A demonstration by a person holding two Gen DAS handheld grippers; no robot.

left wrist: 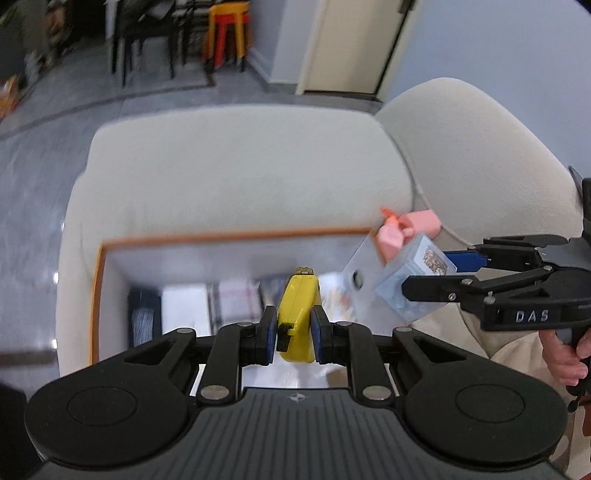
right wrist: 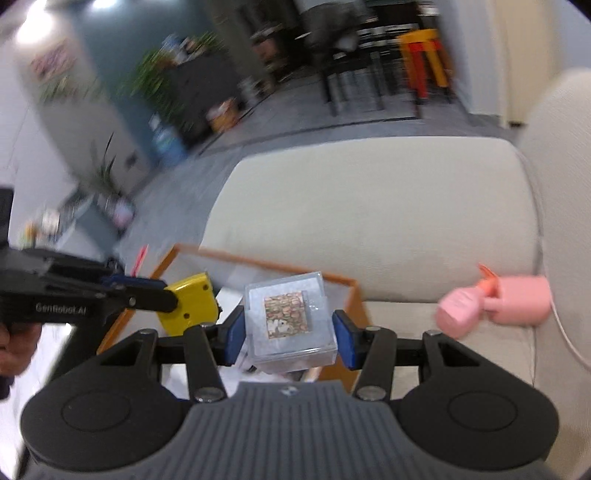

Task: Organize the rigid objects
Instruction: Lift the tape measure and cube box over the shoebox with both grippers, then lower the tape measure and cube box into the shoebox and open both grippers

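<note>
My left gripper (left wrist: 293,334) is shut on a yellow tape measure (left wrist: 297,317) and holds it above the open storage box (left wrist: 96,295), which has an orange rim. The tape measure also shows in the right wrist view (right wrist: 192,302), with the left gripper (right wrist: 162,295) at its left. My right gripper (right wrist: 290,341) is shut on a clear plastic box (right wrist: 291,321) with a patterned label, held over the storage box's (right wrist: 343,284) right edge. In the left wrist view the right gripper (left wrist: 432,271) and clear box (left wrist: 413,280) hang at the right.
A pink spray bottle (right wrist: 495,304) lies on the cream sofa seat (right wrist: 369,214) by the backrest; it also shows in the left wrist view (left wrist: 406,232). The storage box holds several blurred items. Chairs and an orange stool (left wrist: 227,29) stand on the far floor.
</note>
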